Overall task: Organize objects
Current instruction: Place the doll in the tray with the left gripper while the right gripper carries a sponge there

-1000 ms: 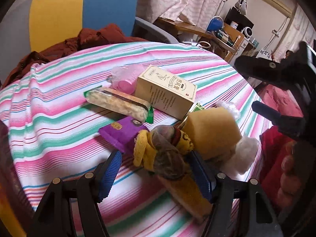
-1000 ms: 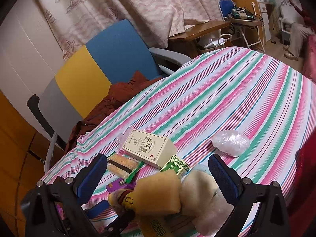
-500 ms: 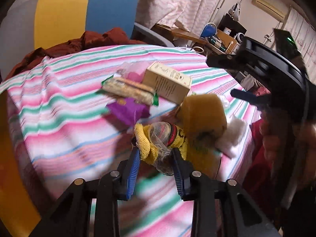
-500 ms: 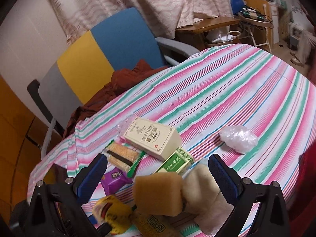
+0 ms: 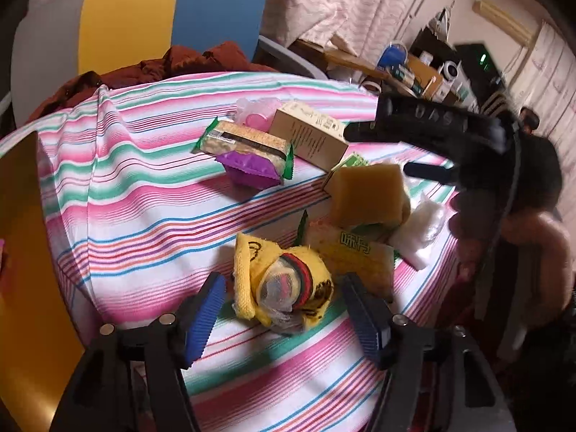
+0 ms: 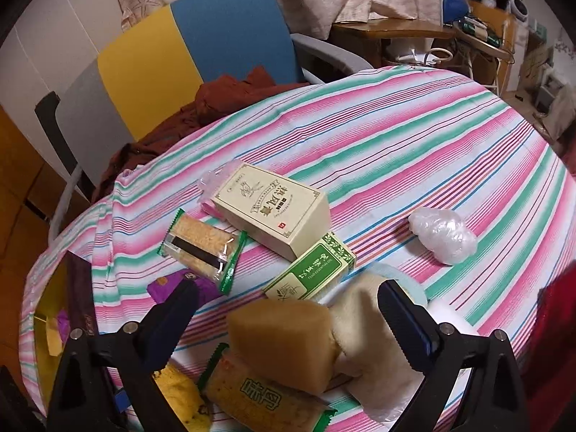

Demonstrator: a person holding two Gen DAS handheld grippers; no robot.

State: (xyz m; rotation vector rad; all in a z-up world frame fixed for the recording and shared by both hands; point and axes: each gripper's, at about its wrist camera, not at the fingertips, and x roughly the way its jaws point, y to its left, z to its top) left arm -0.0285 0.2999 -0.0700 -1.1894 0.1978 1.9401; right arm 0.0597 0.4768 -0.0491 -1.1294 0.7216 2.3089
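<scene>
Here, left claw (image 5: 284,307) spread wide, blue ribbed pads either side of a yellow rolled sock bundle (image 5: 279,284) that lies on the striped cloth of the bench (image 5: 144,216); a gap shows at the left pad, and at the right pad I cannot tell whether bundle and pad touch. Nothing gripped.

Right claw (image 6: 288,318) also wide apart and empty, hovering over a tan sponge block (image 6: 284,345); a cream plush piece (image 6: 363,331) sits just beside the sponge, against the right pad's inner side as seen from this camera, contact unclear.

Landmark: cream carton (image 6: 273,212), lying flat near the middle of the clutter.
- Touching its near corner: small green box (image 6: 311,273), angled toward the sponge.
- Beside the carton on the chair side of it: clear-wrapped cracker pack (image 6: 201,243) with green ends; a purple packet (image 6: 180,284) partly under that pack's near end.
- Behind the carton: a crumpled clear wrapper with pink in it (image 5: 257,113), pressed against the carton's far edge.
- Well apart from the carton, out on open cloth: a crumpled clear plastic ball (image 6: 444,234).
- Nearer than the green box: a yellow-green snack bar (image 6: 266,399) with the sponge resting on its end.

Containers: carton and green box both closed, contents hidden.

Beyond the bench edge, a blue, yellow and grey chair (image 6: 162,57) carrying a rust-brown garment (image 6: 230,97)
</scene>
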